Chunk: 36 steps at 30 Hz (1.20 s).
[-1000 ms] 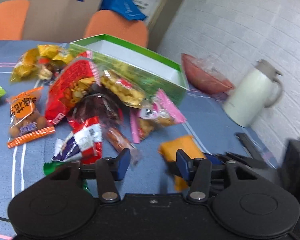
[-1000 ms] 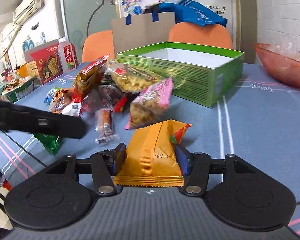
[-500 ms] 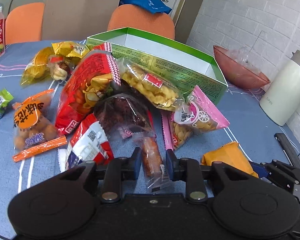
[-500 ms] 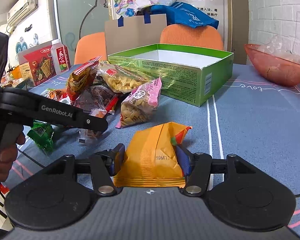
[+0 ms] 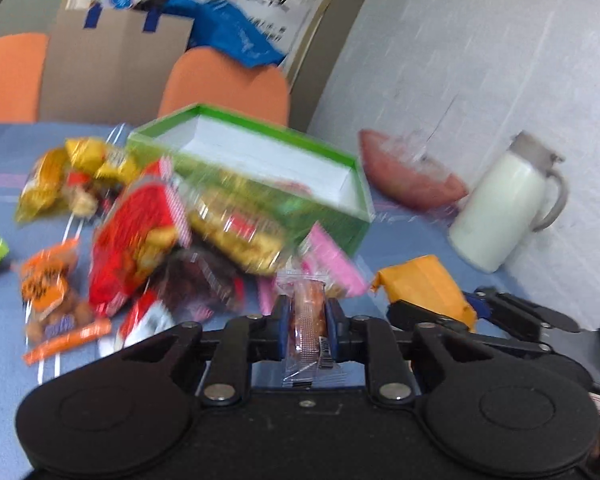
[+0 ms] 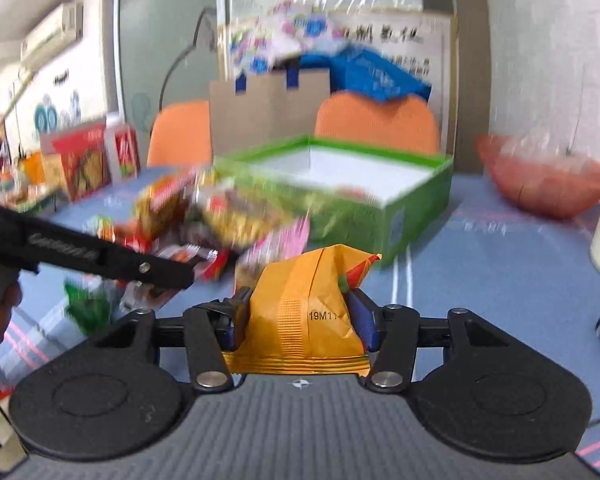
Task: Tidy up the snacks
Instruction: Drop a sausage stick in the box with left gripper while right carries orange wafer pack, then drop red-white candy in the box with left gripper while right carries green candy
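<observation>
Sausage stick [image 5: 309, 322]: clamped in left gripper [image 5: 307, 314], off the blue tablecloth [image 5: 412, 236]; half a second before, lay between open pads.
Orange packet [image 6: 308, 304]: squeezed by right gripper [image 6: 300, 316], jaws just narrowed; raised too.
Green box [image 6: 416, 200]: open, empty, beyond the pile.
Snack pile [image 5: 172, 232]: untouched, against box front.
Meaning: both picks made; probably carried boxward next.
</observation>
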Each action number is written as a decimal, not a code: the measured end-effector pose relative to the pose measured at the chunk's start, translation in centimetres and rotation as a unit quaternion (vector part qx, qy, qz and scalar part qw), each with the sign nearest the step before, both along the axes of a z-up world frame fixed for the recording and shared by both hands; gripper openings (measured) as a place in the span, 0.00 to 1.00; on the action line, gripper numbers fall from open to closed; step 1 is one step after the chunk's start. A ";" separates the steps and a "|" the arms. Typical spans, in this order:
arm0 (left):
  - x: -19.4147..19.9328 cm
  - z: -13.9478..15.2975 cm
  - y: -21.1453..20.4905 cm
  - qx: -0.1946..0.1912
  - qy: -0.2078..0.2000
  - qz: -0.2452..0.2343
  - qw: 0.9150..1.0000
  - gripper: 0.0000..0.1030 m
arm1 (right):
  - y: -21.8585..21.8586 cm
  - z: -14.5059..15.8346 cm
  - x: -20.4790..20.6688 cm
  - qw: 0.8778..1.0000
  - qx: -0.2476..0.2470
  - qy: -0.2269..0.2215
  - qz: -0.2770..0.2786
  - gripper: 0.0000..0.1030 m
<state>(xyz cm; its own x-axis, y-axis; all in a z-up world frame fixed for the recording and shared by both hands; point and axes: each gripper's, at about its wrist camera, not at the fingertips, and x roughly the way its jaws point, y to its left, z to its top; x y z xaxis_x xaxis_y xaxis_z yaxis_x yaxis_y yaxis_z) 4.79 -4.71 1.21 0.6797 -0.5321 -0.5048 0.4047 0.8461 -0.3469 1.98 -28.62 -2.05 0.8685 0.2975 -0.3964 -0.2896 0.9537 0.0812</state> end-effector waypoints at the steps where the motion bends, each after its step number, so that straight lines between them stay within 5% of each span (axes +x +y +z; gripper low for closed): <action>1: 0.3 0.8 -0.1 -0.006 -0.009 -0.003 1.000 0.62 | -0.3 0.6 0.5 1.000 0.004 -0.008 -0.004 0.86; 8: 6.8 3.8 -1.6 -0.030 -0.037 0.018 0.999 0.62 | -0.4 2.4 5.8 0.997 -0.026 -0.059 -0.037 0.86; 15: 15.6 2.3 -3.8 -0.021 0.002 0.037 0.999 0.62 | -0.2 1.4 12.0 0.996 -0.047 -0.059 -0.049 0.86; 22: 19.7 0.2 -4.9 -0.004 0.016 0.046 0.999 0.67 | -0.1 -0.1 15.8 0.996 -0.041 -0.051 -0.053 0.86; 23: 19.9 -0.1 -4.9 -0.001 0.016 0.045 0.999 0.93 | 0.0 -0.5 16.2 0.997 -0.037 -0.054 -0.051 0.88; 24: 19.9 -0.4 -4.9 0.004 0.020 0.046 0.999 1.00 | 0.1 -0.8 16.6 0.997 -0.039 -0.051 -0.047 0.94; 28: 17.5 0.5 -3.5 -0.001 0.008 0.053 0.999 1.00 | 0.4 -1.2 15.7 0.994 -0.080 -0.042 -0.053 1.00; 36: 8.3 6.3 0.3 -0.030 -0.047 0.048 0.997 1.00 | 0.1 2.7 7.5 0.998 -0.023 -0.065 -0.015 1.00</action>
<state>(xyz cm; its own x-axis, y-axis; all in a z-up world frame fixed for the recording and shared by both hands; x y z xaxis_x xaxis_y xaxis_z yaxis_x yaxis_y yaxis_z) 13.13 -4.39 7.50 0.7719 -0.4895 -0.4057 0.3560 0.8615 -0.3620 9.48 -28.53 0.64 0.9217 0.2547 -0.2927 -0.2661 0.9639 0.0011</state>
